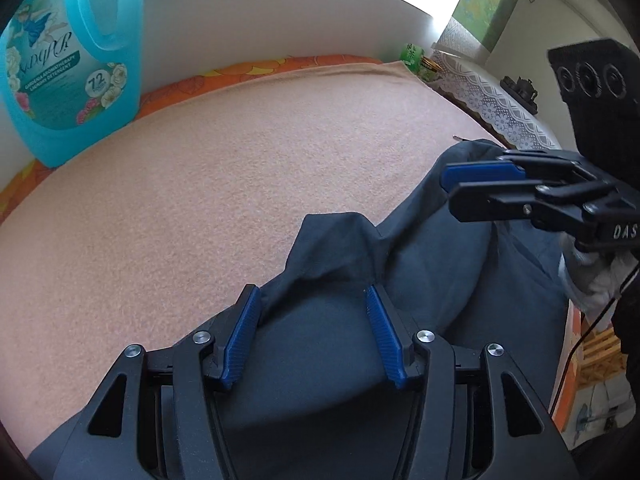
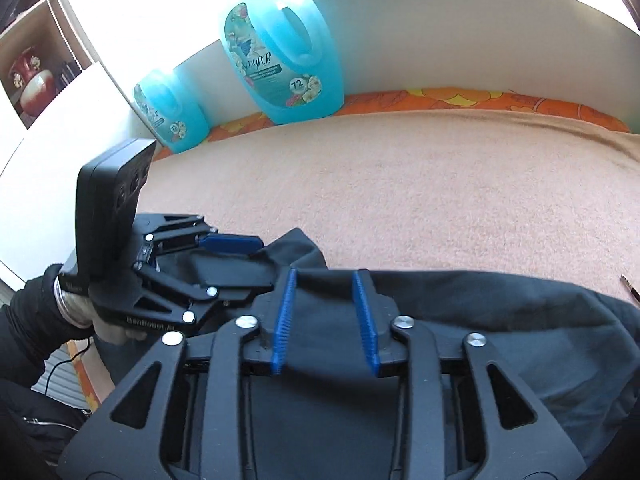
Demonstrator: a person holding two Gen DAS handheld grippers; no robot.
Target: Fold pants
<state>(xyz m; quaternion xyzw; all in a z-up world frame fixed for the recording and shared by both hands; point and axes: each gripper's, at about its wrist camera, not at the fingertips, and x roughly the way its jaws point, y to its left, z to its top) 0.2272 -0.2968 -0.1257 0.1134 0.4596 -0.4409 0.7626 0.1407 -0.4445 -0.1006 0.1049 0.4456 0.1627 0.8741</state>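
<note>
Dark pants (image 1: 420,248) lie bunched at the near edge of the tabletop (image 1: 200,200), on a pink towel; left tool (image 1: 312,300) and right tool (image 2: 324,280) both spread over the fabric, not pinching. Behind: orange flowered cloth (image 2: 480,102), blue detergent jugs (image 2: 280,60), white wall (image 1: 260,20).

pants (image 1: 332,344): dark navy woven cloth, matt, softly creased, lying on the towel
towel (image 1: 240,168): pinkish terry cloth, nubbly and matt
sheet (image 1: 256,66): orange printed cloth, smooth, showing along the towel's far edge
detergent jug (image 1: 76,60): translucent blue plastic, glossy printed label, at the towel's far left corner
left gripper (image 1: 312,300): matt black plastic, ribbed blue pads, bright metal pivot pins
right gripper (image 2: 325,276): same matt black plastic, ribbed blue pads
</note>
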